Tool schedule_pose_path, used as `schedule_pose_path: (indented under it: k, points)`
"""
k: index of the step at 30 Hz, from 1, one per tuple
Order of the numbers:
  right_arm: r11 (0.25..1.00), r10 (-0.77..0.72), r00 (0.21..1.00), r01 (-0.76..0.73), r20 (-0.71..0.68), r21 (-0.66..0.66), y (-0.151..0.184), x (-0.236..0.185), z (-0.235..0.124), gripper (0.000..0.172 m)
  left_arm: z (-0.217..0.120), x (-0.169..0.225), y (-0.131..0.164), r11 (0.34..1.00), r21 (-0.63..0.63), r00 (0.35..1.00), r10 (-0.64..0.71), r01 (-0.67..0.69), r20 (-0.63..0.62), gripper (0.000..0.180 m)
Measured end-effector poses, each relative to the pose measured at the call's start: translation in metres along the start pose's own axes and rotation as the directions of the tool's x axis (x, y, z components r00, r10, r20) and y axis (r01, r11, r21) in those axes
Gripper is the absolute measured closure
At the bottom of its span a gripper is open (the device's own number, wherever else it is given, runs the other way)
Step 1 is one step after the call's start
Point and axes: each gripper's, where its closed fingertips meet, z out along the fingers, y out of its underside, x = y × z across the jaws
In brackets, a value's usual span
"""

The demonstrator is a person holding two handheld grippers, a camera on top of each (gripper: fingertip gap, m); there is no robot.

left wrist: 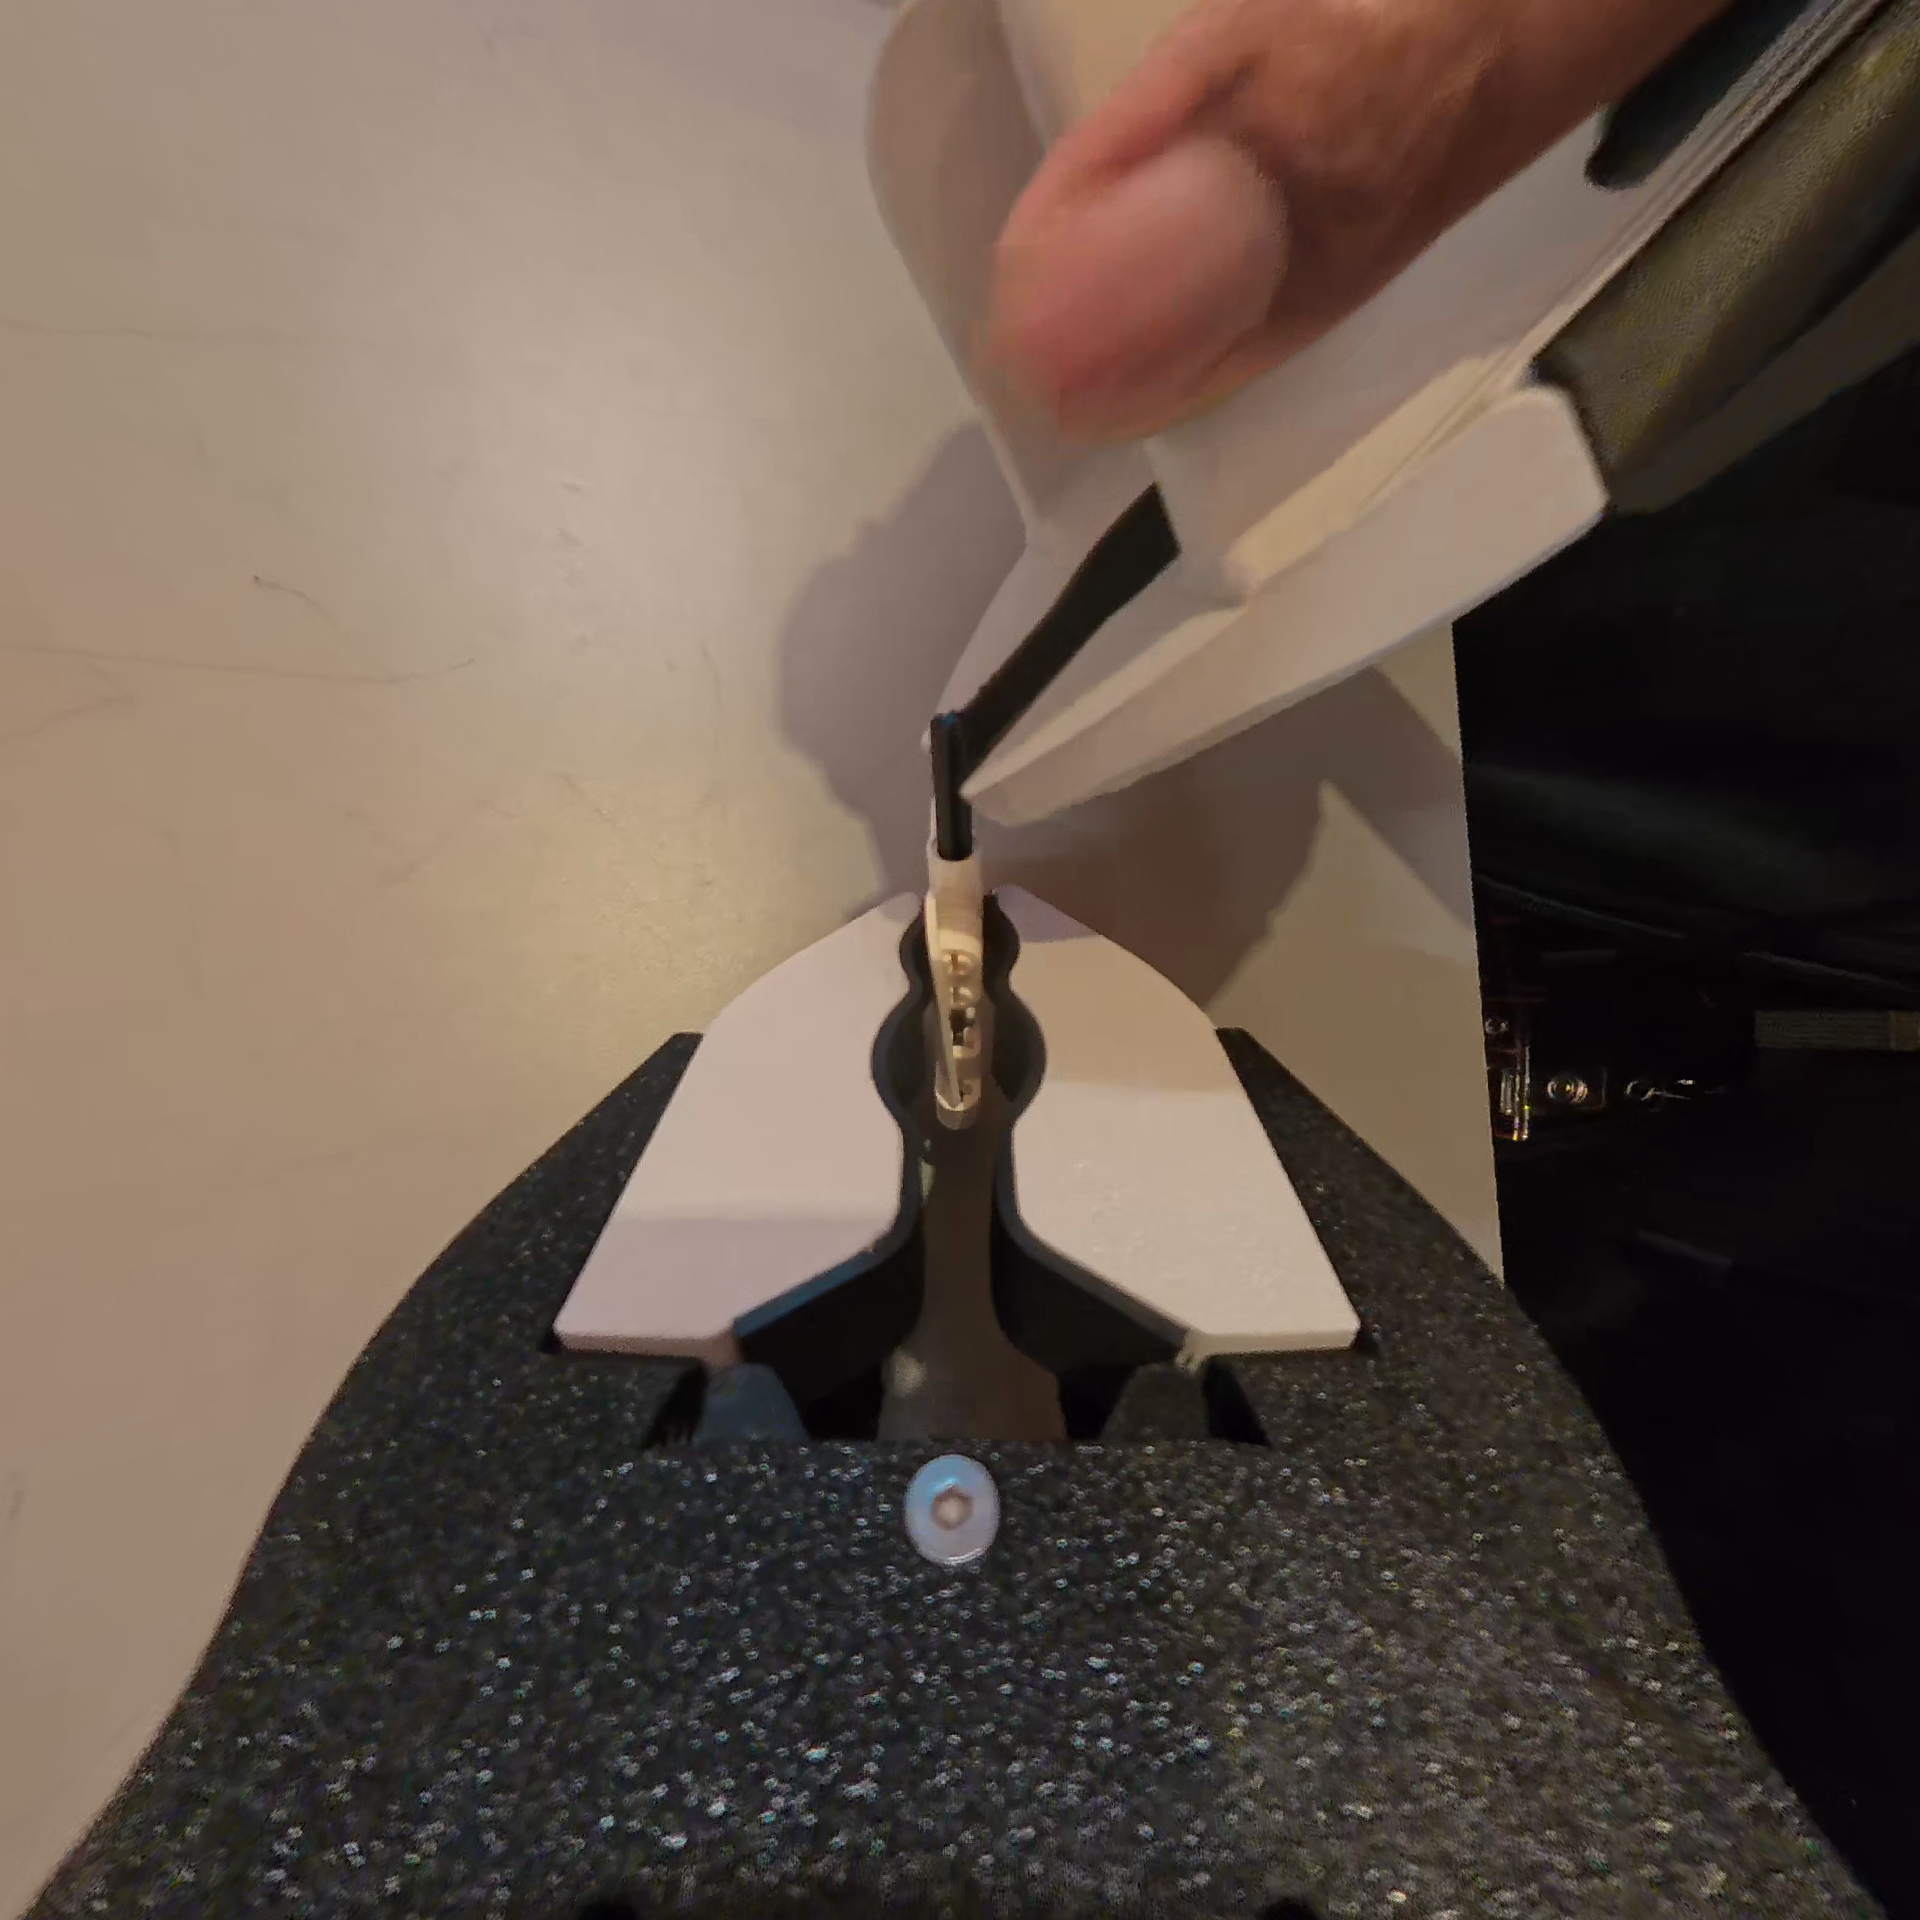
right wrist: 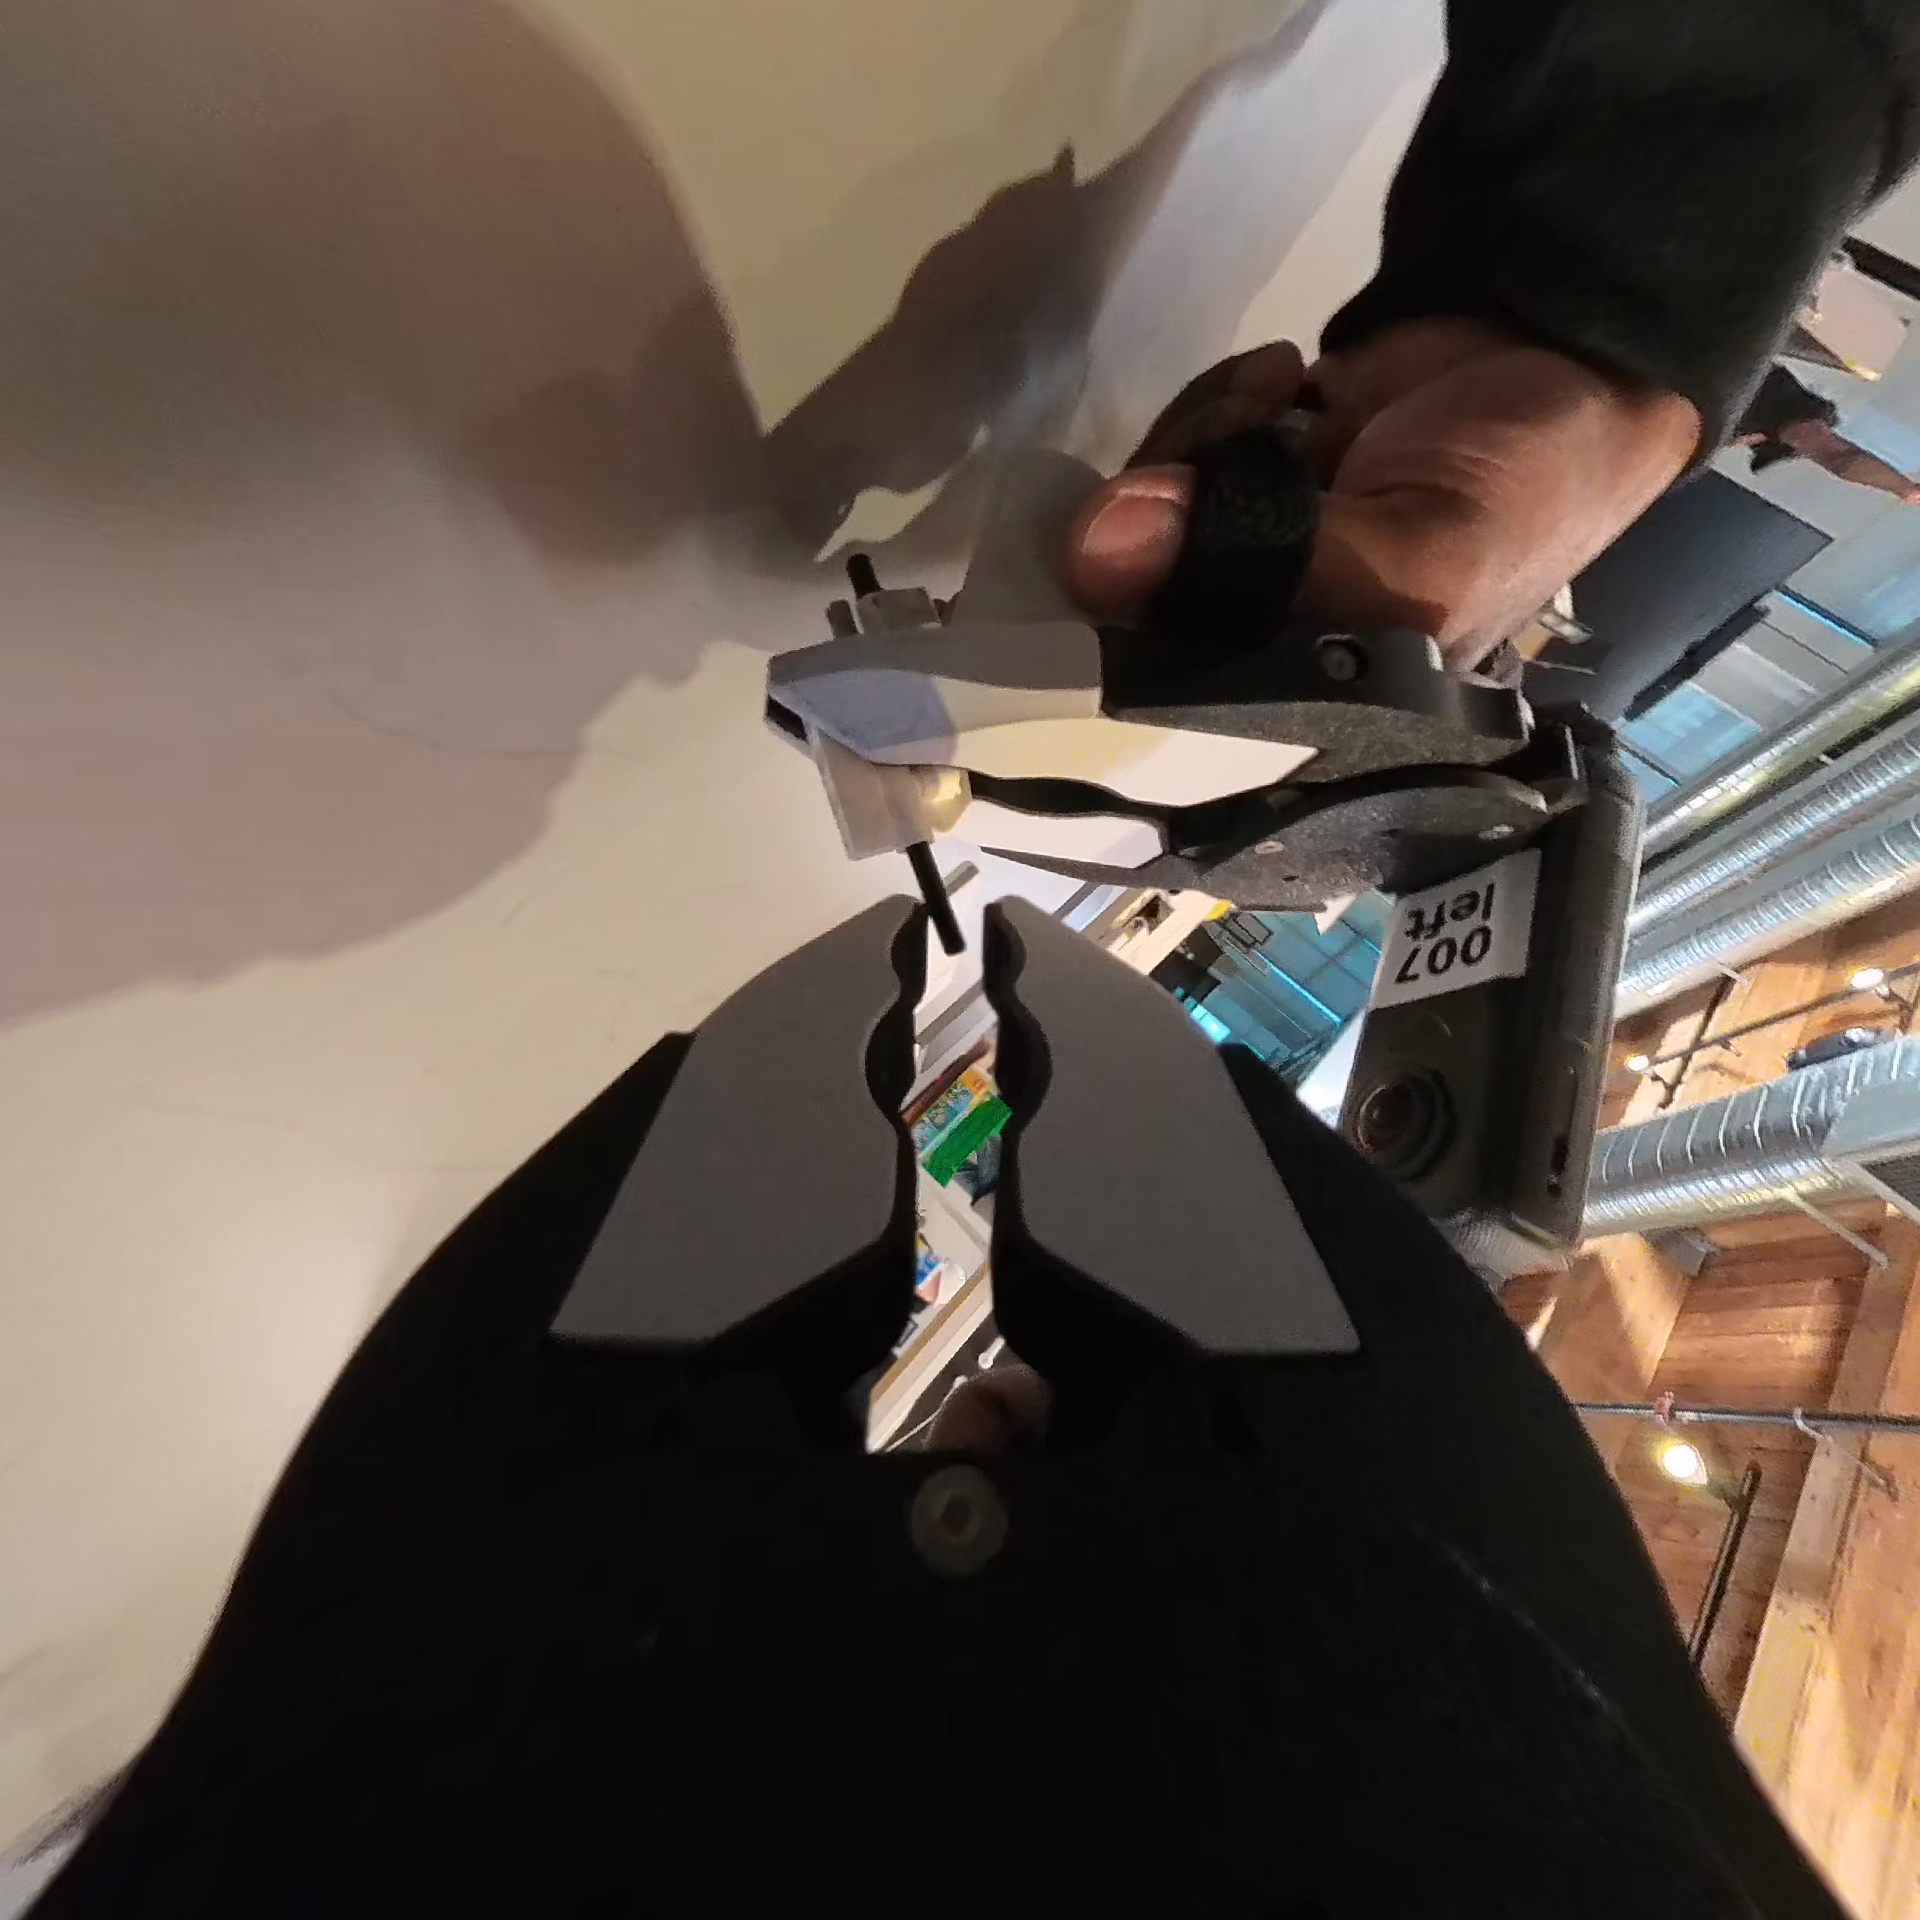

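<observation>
My left gripper (left wrist: 961, 920) is shut on a small cream part with holes (left wrist: 954, 997), held edge-on between its pads. A thin black rod (left wrist: 948, 790) sticks out of the part's far end. My right gripper (left wrist: 977, 774) comes in from the upper right with its tips at this rod. In the right wrist view my right gripper (right wrist: 951, 925) stands slightly open. The rod's free end (right wrist: 932, 883) sits between its fingertips, close to the left one, with a gap on the other side. The left gripper (right wrist: 821, 738) holds the cream part (right wrist: 883, 795) just beyond.
A beige table surface (left wrist: 416, 623) lies below both grippers. A dark bag with buckles (left wrist: 1683, 1039) stands at the right. A hand (left wrist: 1164, 239) grips the right gripper; another hand in a dark sleeve (right wrist: 1455, 499) grips the left one. Ducts and wooden beams (right wrist: 1766, 1143) show far right. Spacing between my two grippers at the tips: around 5 cm.
</observation>
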Motion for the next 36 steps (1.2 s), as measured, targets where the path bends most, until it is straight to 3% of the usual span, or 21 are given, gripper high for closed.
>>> schedule_pose_path:
  k: [5, 9, 13, 17, 21, 25, 31, 36]
  points:
    - [0.994, 0.103, 0.990, -0.105, -0.101, -0.014, 0.012, 0.011, -0.005, 0.142, -0.004, -0.003, -0.002, 0.999, 0.030, 1.000, -0.009, 0.010, -0.006, 0.172]
    - [0.942, 0.335, 0.932, -0.336, -0.139, 0.018, 0.024, 0.009, -0.011, 0.126, -0.013, -0.005, -0.012, 0.994, 0.103, 0.999, -0.021, 0.024, -0.026, 0.172]
    - [0.738, 0.674, 0.722, -0.645, -0.158, 0.200, 0.023, 0.003, -0.010, 0.108, -0.027, 0.000, -0.028, 0.974, 0.225, 0.994, -0.011, 0.035, -0.109, 0.172]
    - [0.516, 0.853, 0.492, -0.739, -0.175, 0.433, 0.017, 0.022, -0.011, 0.094, -0.040, 0.013, -0.044, 0.931, 0.324, 0.944, -0.056, 0.167, -0.324, 0.172]
    - [0.437, 0.895, 0.414, -0.735, -0.168, 0.518, 0.018, 0.034, -0.009, 0.090, -0.049, 0.016, -0.052, 0.906, 0.321, 0.883, -0.105, 0.274, -0.457, 0.172]
    - [0.370, 0.924, 0.361, -0.758, -0.128, 0.537, 0.022, 0.037, -0.006, 0.087, -0.049, 0.022, -0.058, 0.912, 0.297, 0.852, -0.098, 0.284, -0.514, 0.173]
    - [0.324, 0.939, 0.333, -0.773, -0.086, 0.546, 0.025, 0.029, -0.008, 0.094, -0.035, 0.021, -0.062, 0.908, 0.257, 0.826, -0.147, 0.331, -0.544, 0.172]
    - [0.333, 0.936, 0.343, -0.788, -0.081, 0.518, 0.023, 0.019, -0.003, 0.097, -0.028, 0.016, -0.060, 0.901, 0.242, 0.819, -0.183, 0.361, -0.543, 0.173]
